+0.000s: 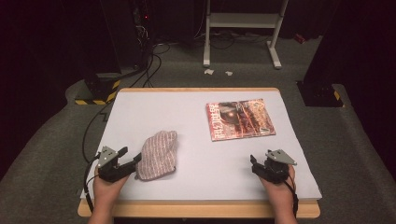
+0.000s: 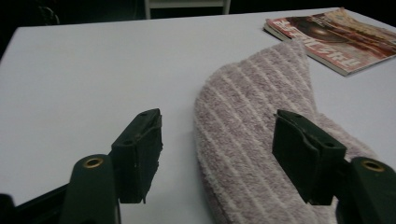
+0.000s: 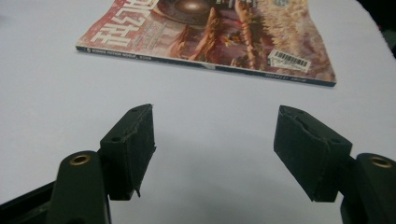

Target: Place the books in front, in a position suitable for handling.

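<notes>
Pinkish-grey, striped terry, the towel [image 1: 158, 155] lies lower left of centre on the table [image 1: 201, 140], its near edge between my left gripper's [image 1: 131, 158] spread, empty jaws; next I must pinch it, my right gripper [image 1: 254, 164] waiting open at lower right.

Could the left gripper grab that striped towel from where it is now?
Probably yes. The left gripper sits right at the near edge of the towel, jaws open, with the cloth already lying between them in its own view. Nothing stands in the way; the magazine lies well off.
</notes>
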`<state>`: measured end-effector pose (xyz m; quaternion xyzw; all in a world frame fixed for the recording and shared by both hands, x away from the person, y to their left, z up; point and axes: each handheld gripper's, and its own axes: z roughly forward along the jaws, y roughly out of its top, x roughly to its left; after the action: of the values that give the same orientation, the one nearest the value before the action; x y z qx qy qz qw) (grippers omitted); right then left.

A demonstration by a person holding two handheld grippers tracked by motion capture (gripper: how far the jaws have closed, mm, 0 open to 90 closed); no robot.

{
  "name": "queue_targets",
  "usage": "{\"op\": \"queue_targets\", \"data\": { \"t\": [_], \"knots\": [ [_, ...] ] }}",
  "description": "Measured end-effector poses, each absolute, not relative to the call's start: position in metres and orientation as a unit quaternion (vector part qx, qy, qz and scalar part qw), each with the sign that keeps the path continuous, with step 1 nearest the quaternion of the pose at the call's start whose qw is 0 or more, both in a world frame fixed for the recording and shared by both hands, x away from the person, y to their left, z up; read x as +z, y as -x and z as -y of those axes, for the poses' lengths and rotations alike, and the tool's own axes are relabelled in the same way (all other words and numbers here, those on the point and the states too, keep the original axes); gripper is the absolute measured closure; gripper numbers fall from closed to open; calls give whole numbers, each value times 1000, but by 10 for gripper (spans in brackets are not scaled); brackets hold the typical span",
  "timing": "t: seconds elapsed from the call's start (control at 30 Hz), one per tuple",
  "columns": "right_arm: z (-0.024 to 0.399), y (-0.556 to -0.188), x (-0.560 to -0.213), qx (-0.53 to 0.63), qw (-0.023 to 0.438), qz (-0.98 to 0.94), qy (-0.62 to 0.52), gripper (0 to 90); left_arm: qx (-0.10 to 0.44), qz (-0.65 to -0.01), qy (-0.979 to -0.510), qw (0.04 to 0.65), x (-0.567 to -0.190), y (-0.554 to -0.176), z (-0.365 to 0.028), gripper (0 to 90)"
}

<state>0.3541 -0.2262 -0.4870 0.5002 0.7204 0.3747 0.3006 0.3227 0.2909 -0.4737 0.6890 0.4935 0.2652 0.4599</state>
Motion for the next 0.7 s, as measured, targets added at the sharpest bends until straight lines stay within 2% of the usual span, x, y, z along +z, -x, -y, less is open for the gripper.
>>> {"op": "queue_targets", "data": {
  "t": [0.3, 0.7],
  "knots": [
    [222, -349, -485, 381, 307, -716, -498, 293, 262, -475, -707, 453, -477, -325, -285, 335],
    [212, -349, -488, 375, 305, -724, -492, 313, 219, -460, -725, 464, -476, -325, -277, 243]
  ]
}}
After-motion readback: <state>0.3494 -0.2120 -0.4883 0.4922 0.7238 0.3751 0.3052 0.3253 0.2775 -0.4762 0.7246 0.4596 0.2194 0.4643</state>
